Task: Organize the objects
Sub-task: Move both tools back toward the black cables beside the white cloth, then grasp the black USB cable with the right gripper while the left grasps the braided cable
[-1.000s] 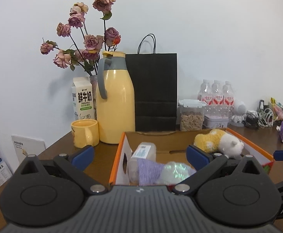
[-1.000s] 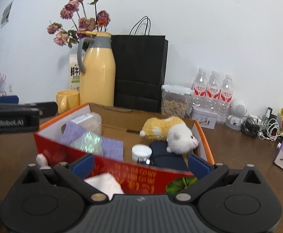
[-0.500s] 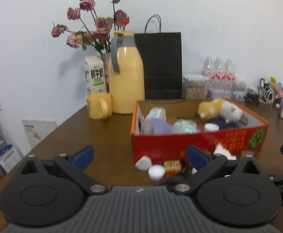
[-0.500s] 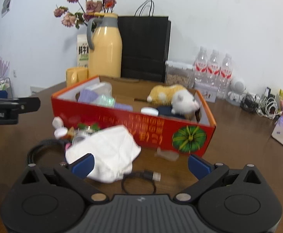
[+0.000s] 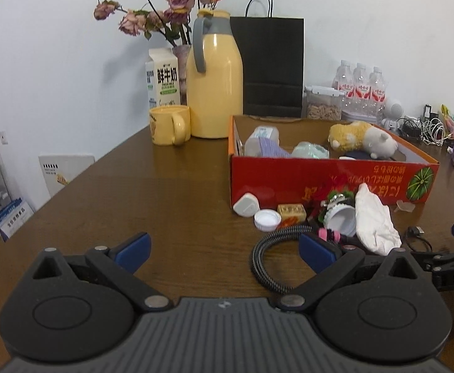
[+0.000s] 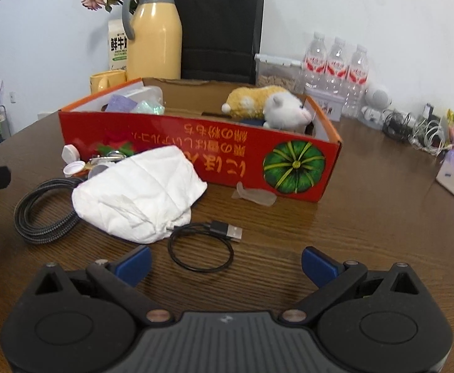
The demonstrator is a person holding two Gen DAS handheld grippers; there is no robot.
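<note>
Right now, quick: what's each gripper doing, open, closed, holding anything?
Left gripper: open, holding nothing.
Right gripper: open, holding nothing, above the thin black USB cable.

Left gripper (image 5: 224, 250) and right gripper (image 6: 225, 262): jaws spread wide, empty, held level, side by side.

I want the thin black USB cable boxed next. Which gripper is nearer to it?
Right. The right gripper hangs open just behind the thin black USB cable; the left gripper sits farther left, by the braided cable.
</note>
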